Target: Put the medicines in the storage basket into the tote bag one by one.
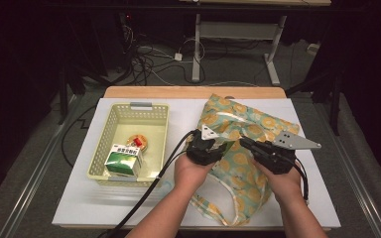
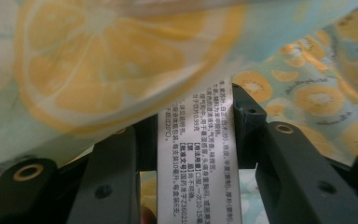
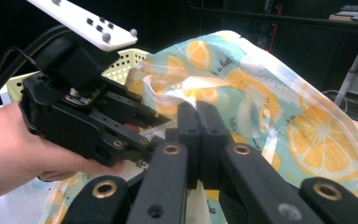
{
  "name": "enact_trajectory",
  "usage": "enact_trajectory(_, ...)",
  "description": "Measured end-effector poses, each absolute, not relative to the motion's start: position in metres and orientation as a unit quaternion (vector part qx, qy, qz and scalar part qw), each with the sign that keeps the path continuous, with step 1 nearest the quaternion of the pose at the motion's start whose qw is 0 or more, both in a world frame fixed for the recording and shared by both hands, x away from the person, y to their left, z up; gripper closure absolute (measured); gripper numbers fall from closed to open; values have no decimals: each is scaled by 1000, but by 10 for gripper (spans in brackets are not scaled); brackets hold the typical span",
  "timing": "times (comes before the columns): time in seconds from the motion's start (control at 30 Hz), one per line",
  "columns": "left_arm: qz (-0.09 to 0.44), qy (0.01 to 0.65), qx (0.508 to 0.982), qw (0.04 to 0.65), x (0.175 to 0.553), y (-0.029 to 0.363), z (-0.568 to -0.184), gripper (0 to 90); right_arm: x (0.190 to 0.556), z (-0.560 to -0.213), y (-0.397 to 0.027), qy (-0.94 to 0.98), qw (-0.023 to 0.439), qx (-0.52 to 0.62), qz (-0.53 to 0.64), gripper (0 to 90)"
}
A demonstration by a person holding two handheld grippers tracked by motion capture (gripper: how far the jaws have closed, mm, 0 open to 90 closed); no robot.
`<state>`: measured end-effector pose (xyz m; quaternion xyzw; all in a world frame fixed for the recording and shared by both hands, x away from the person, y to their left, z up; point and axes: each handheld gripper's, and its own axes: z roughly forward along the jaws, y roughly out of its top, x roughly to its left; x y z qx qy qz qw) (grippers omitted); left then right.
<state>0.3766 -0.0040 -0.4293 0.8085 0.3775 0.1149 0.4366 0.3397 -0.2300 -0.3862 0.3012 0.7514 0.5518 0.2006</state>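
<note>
Lemon-print bag [image 1: 250, 134] lies on the white table [image 1: 74, 208], just right of a cream basket [image 1: 110, 130] holding a green carton [image 1: 123, 161]. At the bag's opening, the left gripper [image 2: 193, 154] grips a white printed box [image 2: 196, 154] between its jaws. Beside it, the right gripper [image 3: 198, 119] is clamped tight on the bag's edge.

Desk [image 1: 287, 208]: white top, a wooden strip along the far edge.
Left side: pale yellow basket [image 1: 110, 130] sits directly on it.
Right side: orange-print bag [image 1: 250, 131] lies there, handles trailing toward the near edge.
</note>
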Motion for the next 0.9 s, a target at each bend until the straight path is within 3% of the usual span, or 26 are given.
enact_trajectory(0.5,118,374,801,452,381,-8,-438,581,341,-388,-232,752,198,305,550,900)
enact_trajectory(0.67,101,367,815,437,381,-7,-443,379,341,-387,-233,751,199,303,552,900)
enact_trajectory(0.9,93,365,817,436,370,4,-446,320,341,-387,-232,752,198,304,551,900)
